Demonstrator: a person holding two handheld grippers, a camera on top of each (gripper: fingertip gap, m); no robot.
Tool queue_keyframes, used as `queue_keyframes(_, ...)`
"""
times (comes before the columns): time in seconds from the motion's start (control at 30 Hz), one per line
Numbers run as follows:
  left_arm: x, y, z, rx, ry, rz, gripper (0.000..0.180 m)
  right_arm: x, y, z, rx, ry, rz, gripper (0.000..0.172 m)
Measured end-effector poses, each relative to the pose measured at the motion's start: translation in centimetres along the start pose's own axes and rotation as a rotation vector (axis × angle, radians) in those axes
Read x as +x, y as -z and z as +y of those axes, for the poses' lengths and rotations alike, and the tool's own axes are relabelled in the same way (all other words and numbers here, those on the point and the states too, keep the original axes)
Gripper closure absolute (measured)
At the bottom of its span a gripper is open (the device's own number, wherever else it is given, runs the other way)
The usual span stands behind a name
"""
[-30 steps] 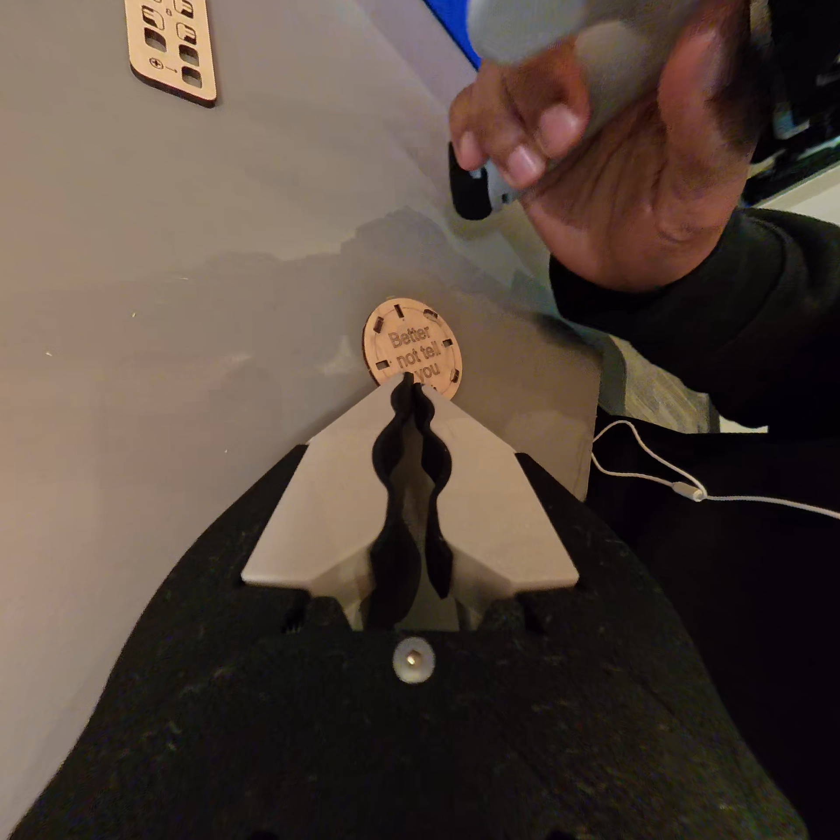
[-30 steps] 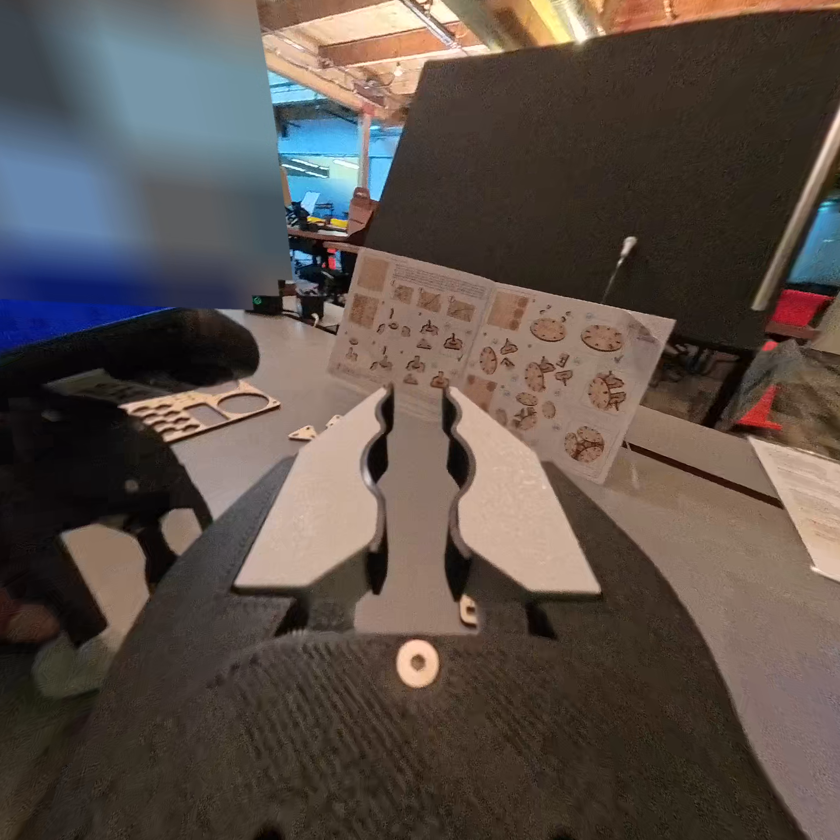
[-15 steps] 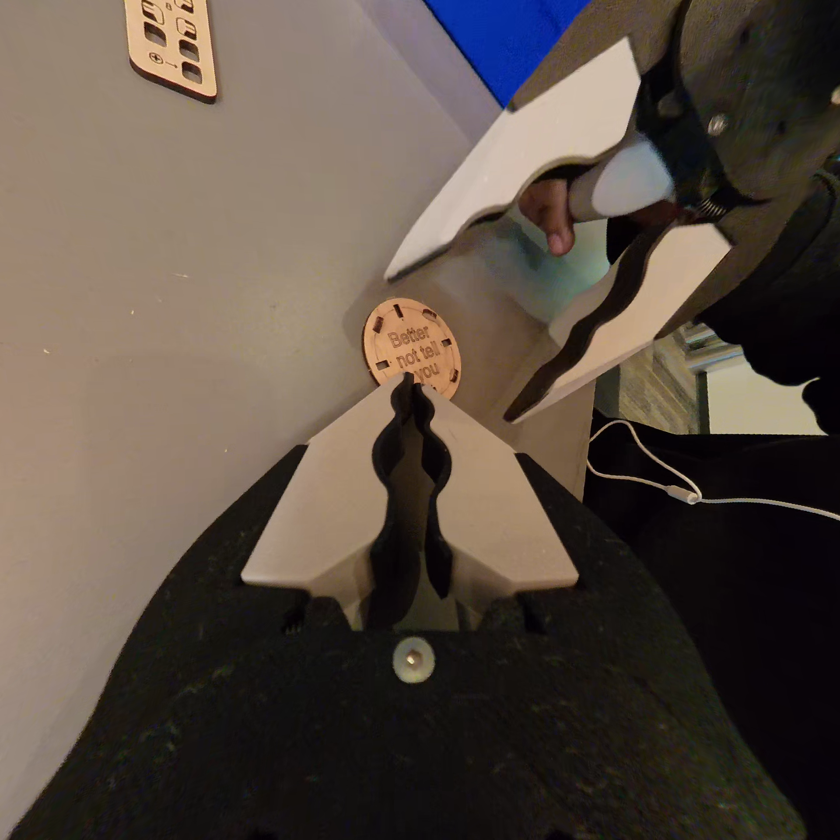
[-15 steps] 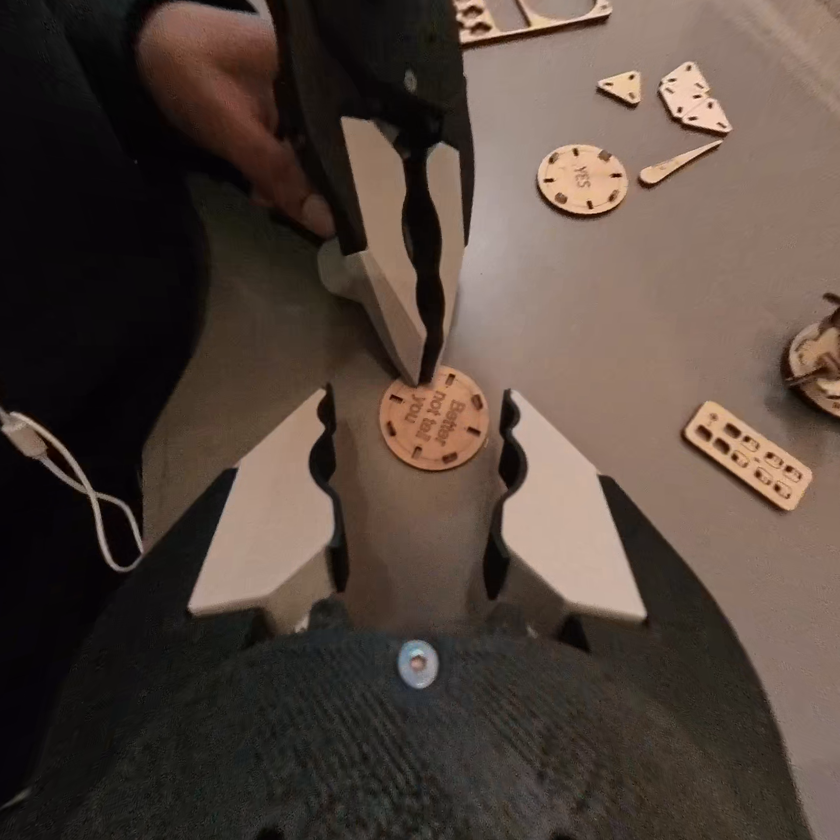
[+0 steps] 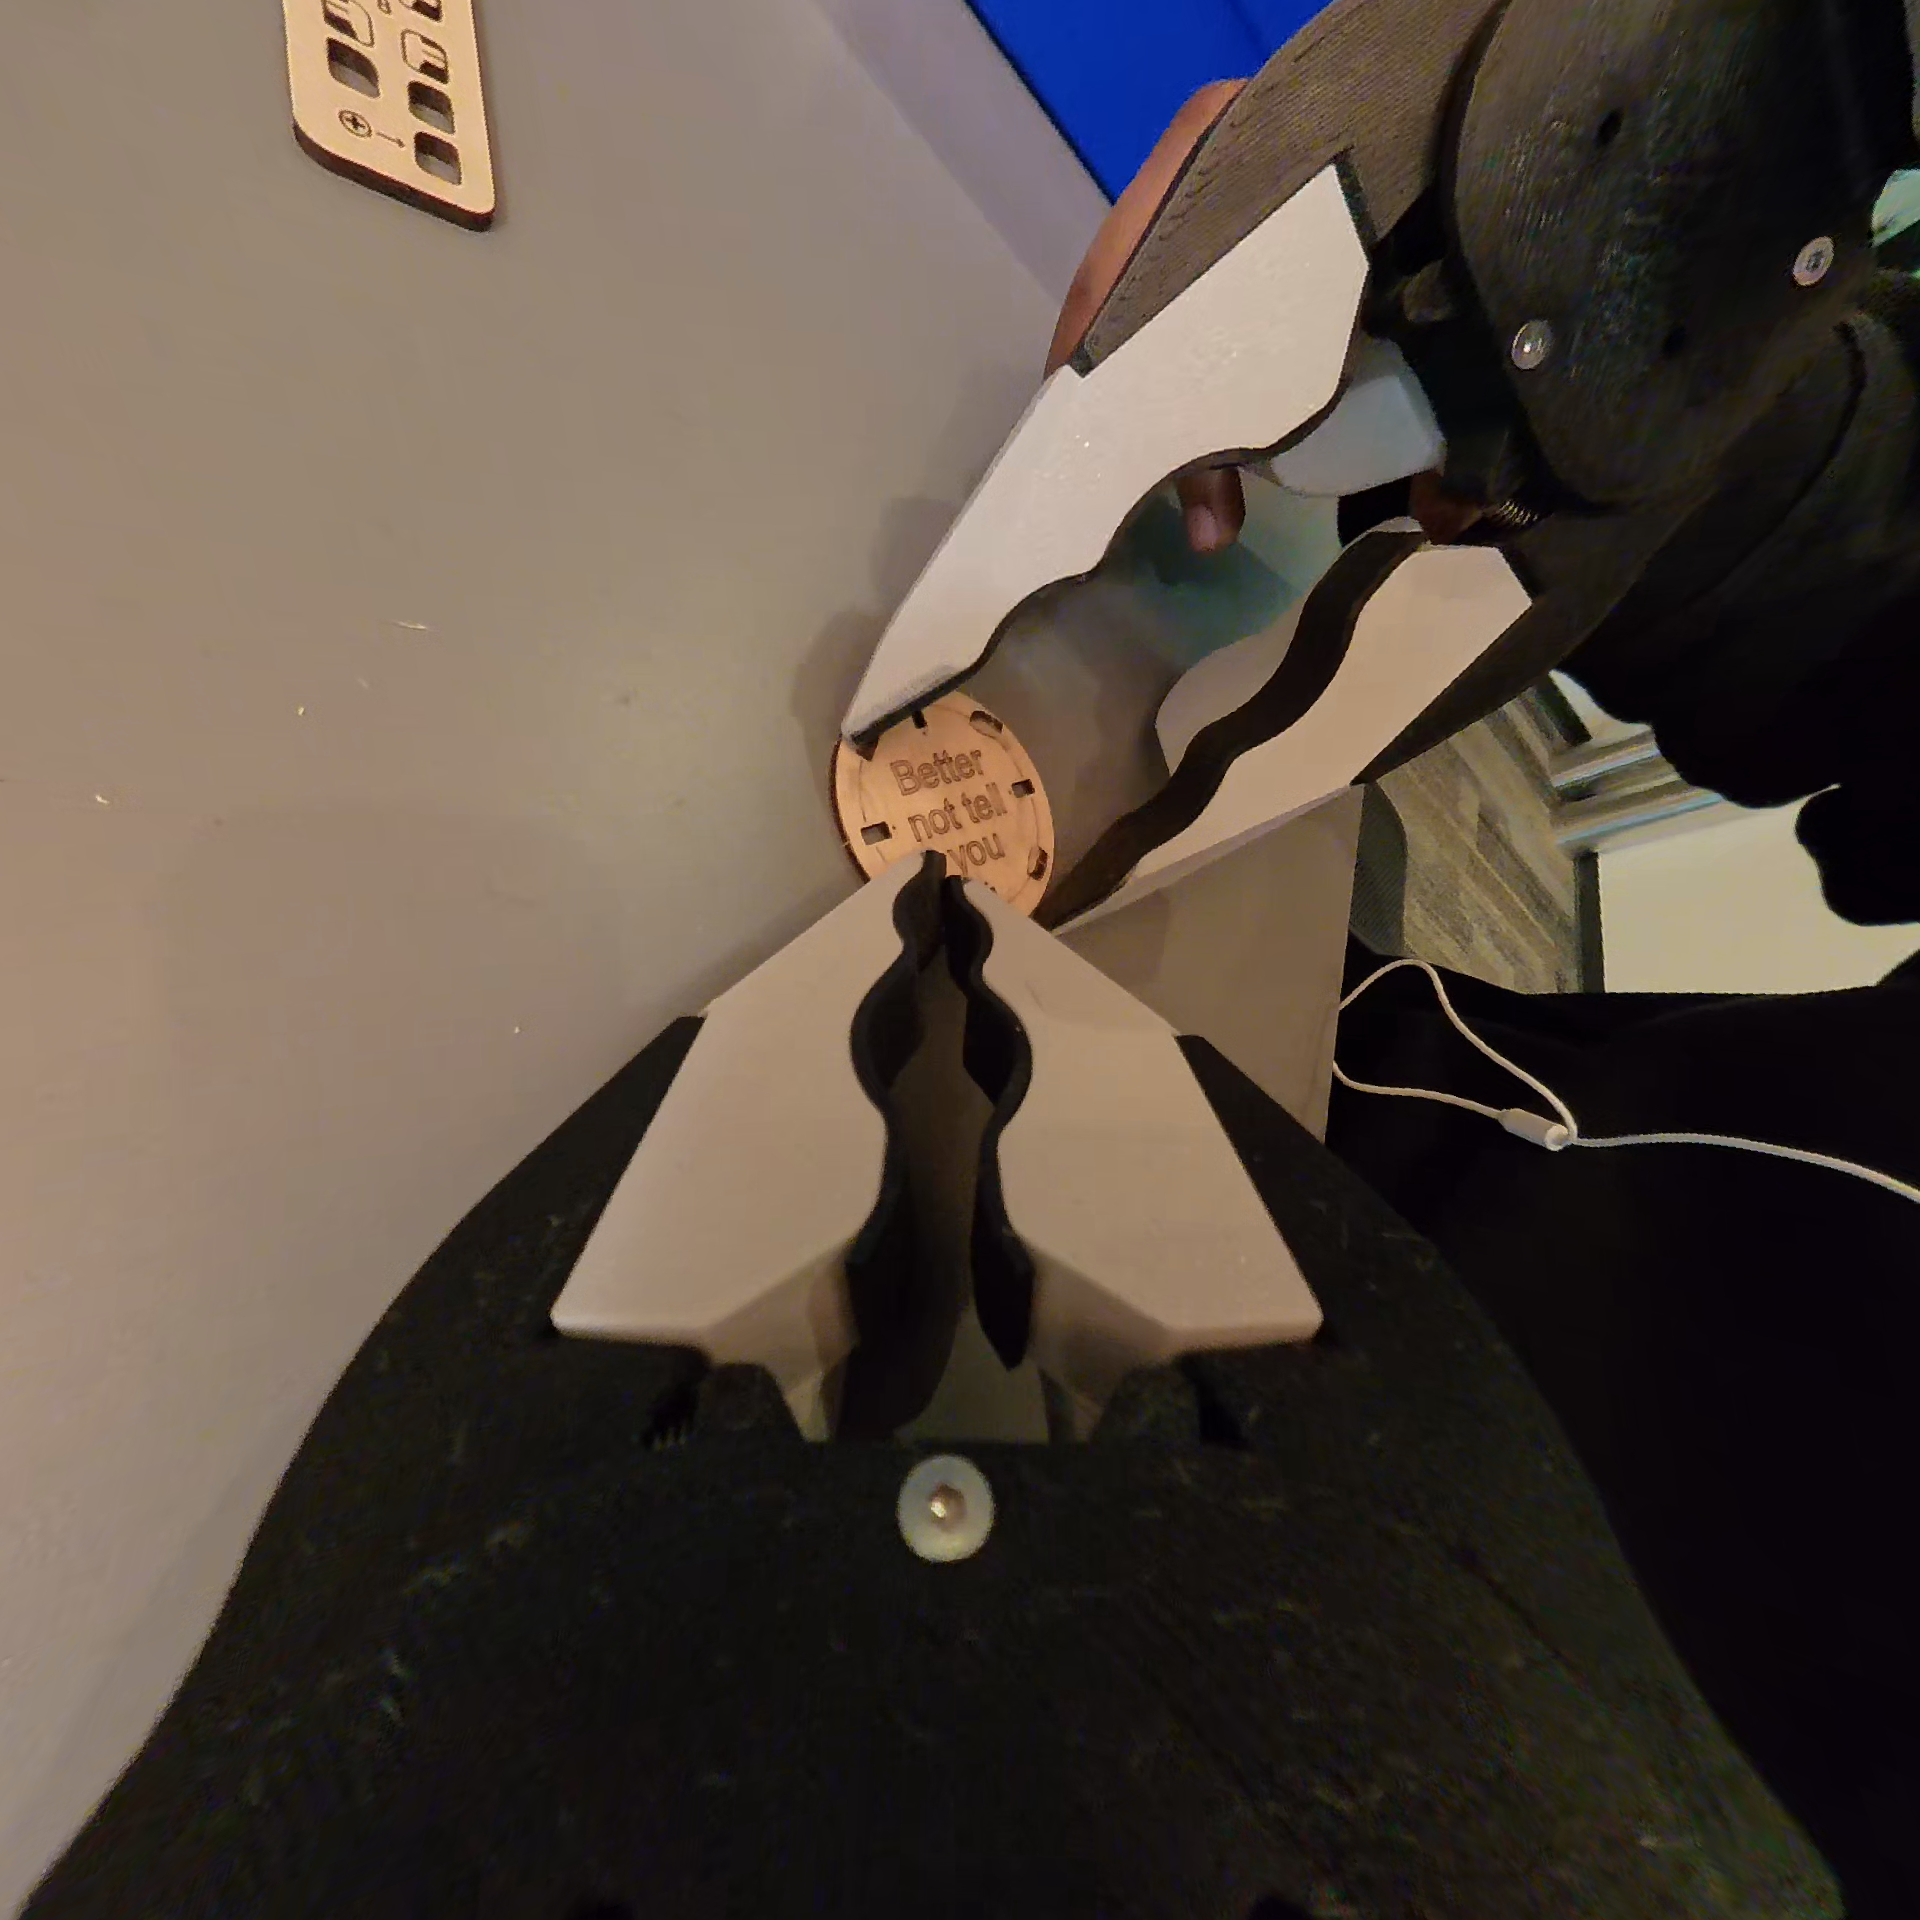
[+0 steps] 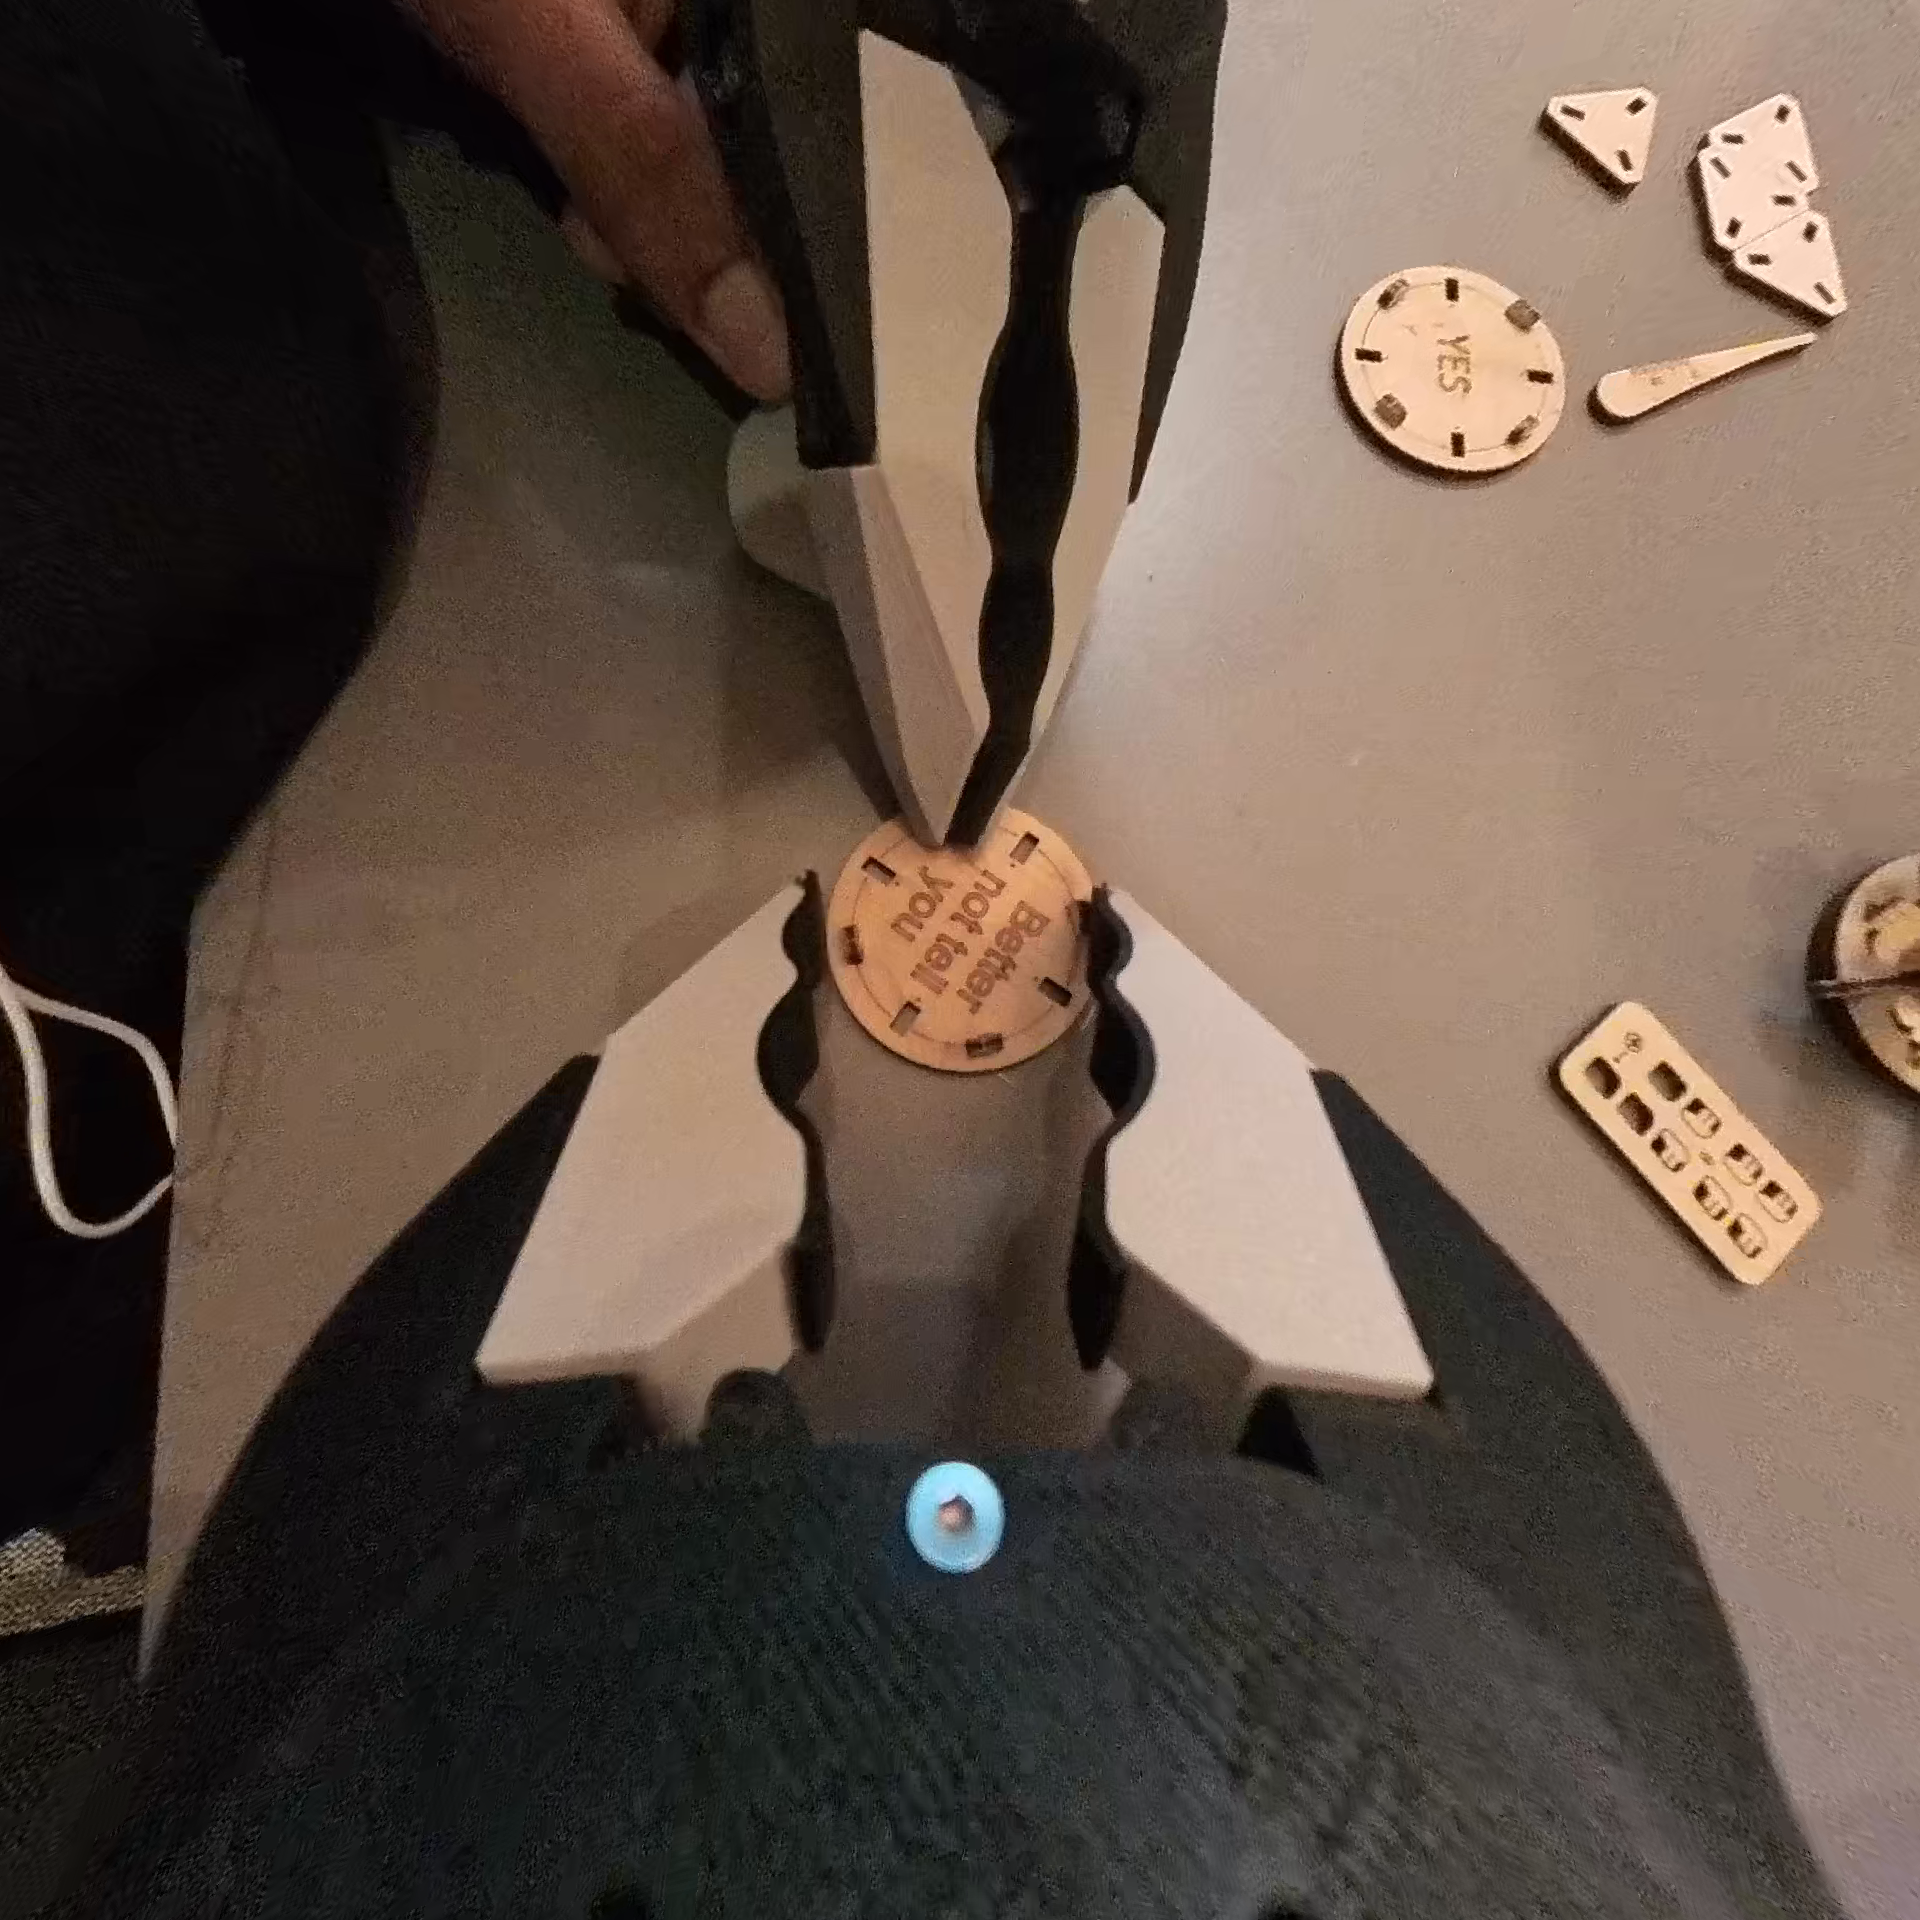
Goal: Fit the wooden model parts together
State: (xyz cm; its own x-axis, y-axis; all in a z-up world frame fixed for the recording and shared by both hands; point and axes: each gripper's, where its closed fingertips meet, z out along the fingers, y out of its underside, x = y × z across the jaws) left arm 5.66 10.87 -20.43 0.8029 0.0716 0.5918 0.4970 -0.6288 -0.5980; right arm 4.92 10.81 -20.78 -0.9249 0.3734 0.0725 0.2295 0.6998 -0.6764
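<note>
A round wooden disc (image 6: pixel 961 951) with engraved writing and rim slots lies flat on the grey table (image 6: pixel 1455 727). My right gripper (image 6: pixel 951 891) straddles it, with one pad against the rim on each side. My left gripper (image 5: pixel 940 878) is shut with nothing between its fingers, and its closed tips rest on the near edge of the disc (image 5: pixel 940 805). In the right wrist view the left gripper (image 6: pixel 961 831) comes in from above onto the disc's far edge. In the left wrist view the right gripper (image 5: pixel 956 826) reaches in from the upper right, held by a hand.
Loose wooden parts lie to the right: a second disc (image 6: pixel 1449 369), triangles (image 6: pixel 1766 208), a pointer (image 6: pixel 1704 374), a slotted plate (image 6: pixel 1688 1138) and a round assembly (image 6: pixel 1881 966). The table edge, a dark sleeve and a white cable (image 6: pixel 94 1091) are at the left.
My right gripper swung down from facing the room, came over the disc wide open, then moved forward and narrowed onto its rim. My left gripper stayed shut on the disc's edge.
</note>
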Motion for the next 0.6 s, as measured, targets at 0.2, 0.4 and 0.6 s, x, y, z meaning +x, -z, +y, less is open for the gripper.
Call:
queue_keyframes(0.2,0.0,0.0,0.01,0.0,-0.001,0.0,0.18,-0.06,0.1,0.07,0.038,-0.004,-0.011,0.123)
queue_keyframes(0.4,-0.01,-0.01,0.01,0.0,-0.001,0.0,0.18,-0.06,0.09,0.05,0.066,-0.028,-0.002,0.122)
queue_keyframes(0.6,0.0,-0.01,0.01,0.0,-0.001,0.0,0.18,-0.1,0.16,0.04,0.085,-0.018,-0.001,0.123)
